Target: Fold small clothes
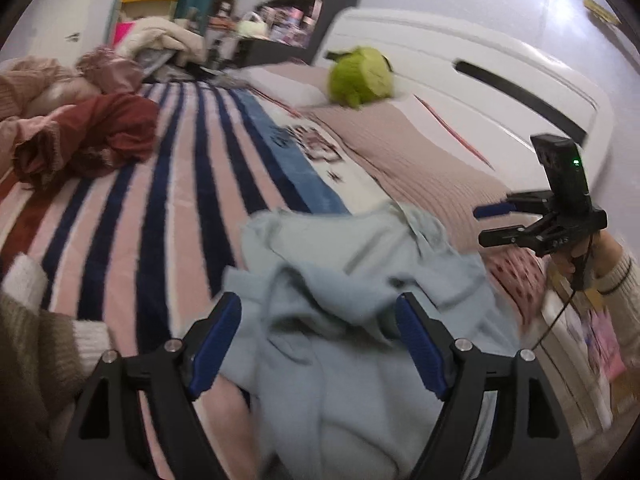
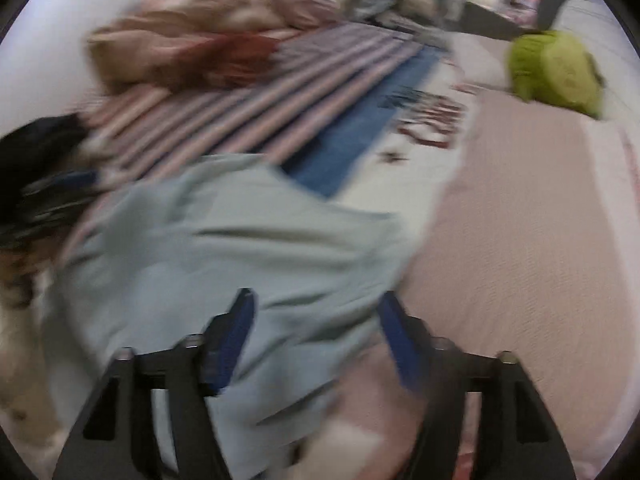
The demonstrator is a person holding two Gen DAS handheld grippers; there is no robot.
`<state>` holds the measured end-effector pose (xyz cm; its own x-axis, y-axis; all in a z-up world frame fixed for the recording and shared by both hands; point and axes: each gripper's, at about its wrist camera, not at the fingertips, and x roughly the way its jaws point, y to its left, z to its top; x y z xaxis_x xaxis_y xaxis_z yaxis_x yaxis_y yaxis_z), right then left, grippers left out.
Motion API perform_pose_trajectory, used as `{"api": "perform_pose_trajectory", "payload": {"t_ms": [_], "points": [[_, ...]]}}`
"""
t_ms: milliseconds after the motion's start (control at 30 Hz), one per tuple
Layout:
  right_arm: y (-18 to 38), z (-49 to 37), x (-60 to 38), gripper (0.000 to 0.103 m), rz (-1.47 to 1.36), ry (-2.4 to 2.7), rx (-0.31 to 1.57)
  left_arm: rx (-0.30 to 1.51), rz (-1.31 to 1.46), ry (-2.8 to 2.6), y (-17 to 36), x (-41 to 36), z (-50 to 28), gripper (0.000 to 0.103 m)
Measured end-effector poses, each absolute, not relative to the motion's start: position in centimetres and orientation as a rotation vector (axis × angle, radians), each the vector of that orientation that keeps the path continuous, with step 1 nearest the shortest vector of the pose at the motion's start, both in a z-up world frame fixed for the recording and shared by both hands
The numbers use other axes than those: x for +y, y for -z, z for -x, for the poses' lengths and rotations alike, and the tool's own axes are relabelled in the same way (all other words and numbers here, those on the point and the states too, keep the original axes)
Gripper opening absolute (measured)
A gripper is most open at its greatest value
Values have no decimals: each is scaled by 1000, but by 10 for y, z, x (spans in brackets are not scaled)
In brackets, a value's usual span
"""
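While both tongs stand wide, we see the crumpled pale-blue fleece garment point(image 1: 340, 300) lying lower centre on the striped pink-and-navy blanket point(image 1: 168, 200). Our left gripper point(image 1: 320, 344) straddles a fold without pinching it; our right gripper point(image 1: 496, 224), at right edge, holds nothing. Lime-green plush toy point(image 1: 360, 78) sits upper centre.

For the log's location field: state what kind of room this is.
Most likely a bedroom at home. The work surface is a bed with a striped blanket and a white headboard, a green plush toy sits near the pillows, and loose clothes are heaped on it.
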<state>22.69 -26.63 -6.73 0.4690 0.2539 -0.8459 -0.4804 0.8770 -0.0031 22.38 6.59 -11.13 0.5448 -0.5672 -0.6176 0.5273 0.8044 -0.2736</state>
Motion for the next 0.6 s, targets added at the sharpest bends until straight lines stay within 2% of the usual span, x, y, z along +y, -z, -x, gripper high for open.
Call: {"api": "perform_pose_trajectory", "payload": {"t_ms": [100, 167, 400, 433, 467, 500, 533, 567, 600], "points": [[78, -194, -247, 69, 373, -550, 911, 750, -138, 673, 119, 44, -206, 81], [93, -181, -234, 69, 407, -606, 930, 756, -245, 670, 128, 28, -199, 82], [140, -176, -204, 66, 664, -481, 900, 814, -365, 463, 154, 12, -217, 80], [139, -178, -206, 56, 651, -465, 890, 816, -346, 426, 155, 15, -224, 73], [136, -181, -209, 42, 616, -457, 882, 821, -322, 406, 155, 20, -228, 66], [133, -185, -213, 36, 572, -448, 883, 828, -286, 394, 154, 24, -236, 47], [130, -190, -216, 26, 533, -436, 887, 840, -263, 387, 155, 27, -243, 31], [128, -194, -219, 15, 504, -436, 893, 853, -238, 392, 154, 30, -250, 23], [126, -197, -223, 11, 487, -441, 899, 855, -225, 402, 153, 30, -254, 10]]}}
